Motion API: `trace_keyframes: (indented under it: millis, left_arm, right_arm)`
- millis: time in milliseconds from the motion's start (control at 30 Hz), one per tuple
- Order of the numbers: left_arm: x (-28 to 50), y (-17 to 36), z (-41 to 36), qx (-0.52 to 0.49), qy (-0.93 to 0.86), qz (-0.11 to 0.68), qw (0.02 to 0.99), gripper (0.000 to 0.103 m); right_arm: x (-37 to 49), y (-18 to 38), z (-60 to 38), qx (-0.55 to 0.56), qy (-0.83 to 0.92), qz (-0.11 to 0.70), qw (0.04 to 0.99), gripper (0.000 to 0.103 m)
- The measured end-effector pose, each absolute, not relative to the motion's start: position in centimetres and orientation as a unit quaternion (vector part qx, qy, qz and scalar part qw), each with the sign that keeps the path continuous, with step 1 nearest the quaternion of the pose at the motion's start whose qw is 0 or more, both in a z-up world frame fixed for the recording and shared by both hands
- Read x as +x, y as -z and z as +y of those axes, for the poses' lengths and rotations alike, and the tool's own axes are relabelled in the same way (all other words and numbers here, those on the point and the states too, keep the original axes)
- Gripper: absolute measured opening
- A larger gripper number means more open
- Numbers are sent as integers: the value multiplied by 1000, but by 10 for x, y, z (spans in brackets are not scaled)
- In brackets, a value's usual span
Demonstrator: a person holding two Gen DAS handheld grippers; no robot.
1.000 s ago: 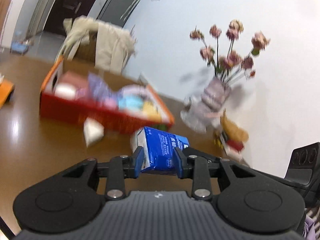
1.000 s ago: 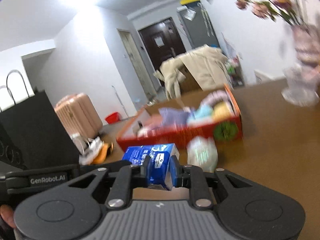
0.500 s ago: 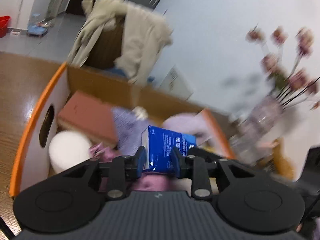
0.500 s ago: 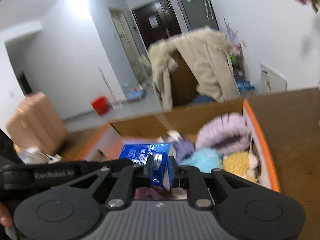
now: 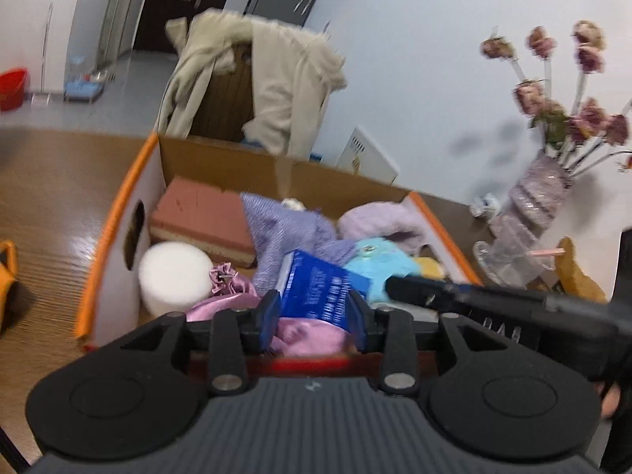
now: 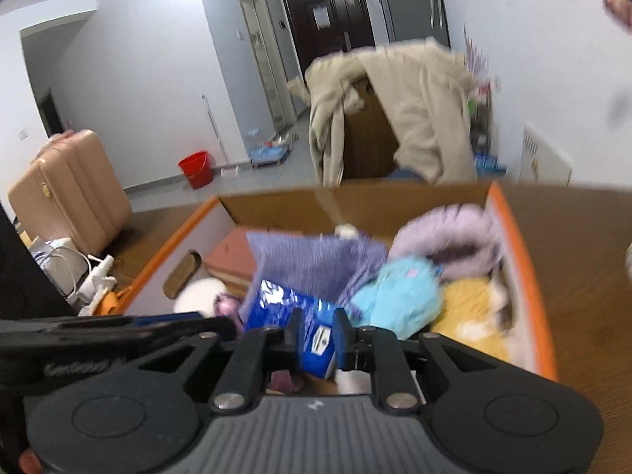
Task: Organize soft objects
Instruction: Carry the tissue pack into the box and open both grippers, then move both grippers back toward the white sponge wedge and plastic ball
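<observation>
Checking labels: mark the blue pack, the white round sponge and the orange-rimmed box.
blue pack (image 5: 316, 288), left wrist view, printed front face.
white round sponge (image 5: 173, 272), left wrist view, top face.
orange-rimmed box (image 6: 525, 276), right wrist view, right orange rim.

Blue tissue pack (image 5: 322, 290) with white print, orange-rimmed cardboard box (image 5: 114, 213), lilac knit cloth (image 5: 284, 225), turquoise plush (image 6: 399, 300), yellow plush (image 6: 470, 308), brown wood-grain table (image 5: 51, 181)

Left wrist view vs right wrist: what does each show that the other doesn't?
Left wrist only: a ribbed glass vase of dried pink flowers beside the box.
Right wrist only: a peach hard-shell suitcase on the floor and a yellow fuzzy item inside the box.
Both: the orange-edged cardboard box, its purple knit cloth, and the blue plastic tissue pack.
</observation>
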State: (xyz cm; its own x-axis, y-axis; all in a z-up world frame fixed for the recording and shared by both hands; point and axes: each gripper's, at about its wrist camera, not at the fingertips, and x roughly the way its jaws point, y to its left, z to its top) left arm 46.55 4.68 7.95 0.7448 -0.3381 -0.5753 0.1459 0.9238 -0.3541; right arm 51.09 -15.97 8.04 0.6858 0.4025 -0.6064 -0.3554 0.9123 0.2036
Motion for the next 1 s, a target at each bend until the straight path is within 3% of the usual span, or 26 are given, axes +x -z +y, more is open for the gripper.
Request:
trace_keyframes:
  millis: [67,133,267,333,433,533,633,767,833,1000]
  left_arm:
    - [446,-94,48,-134,135,314,930,39]
    - [424,-107,49,-117,140,293,938,50]
    - [379,-128,53,-72,125,261,954,52]
    - [354,-134,54,-52,116,242,962,63]
    - [309,-133,52,-18,113,220,969,71]
    - [259,-121,47,6,100,198,975,84]
    - [213,-103,49,-2,100,192,976,89]
    - [161,-80,59,-32,82,194,977,94]
    - [142,-73,64,-38,80,198,976,96]
    - [122,-71,72,-14,67,182,981,98]
  right_arm:
    - [495,-100,-166,24,-201,317,926,18]
    - [476,-121,-175,17,-197,299,934,24]
    - [433,-151,-186,0,-180,258,949,29]
    - [402,-162,-189,-11,-175,231,957,39]
    - [356,-168,-193,-26,-169,194,966,52]
    - [306,-160,-192,-33,-174,160,971,63]
    - [260,-144,-189,-42,-183,132,973,75]
    - [202,-115,-186,-36,-177,119,976,80]
    - [181,-101,-187,-20,-176,125,976,87]
    - [158,-70,-186,-20,-186,176,967,87]
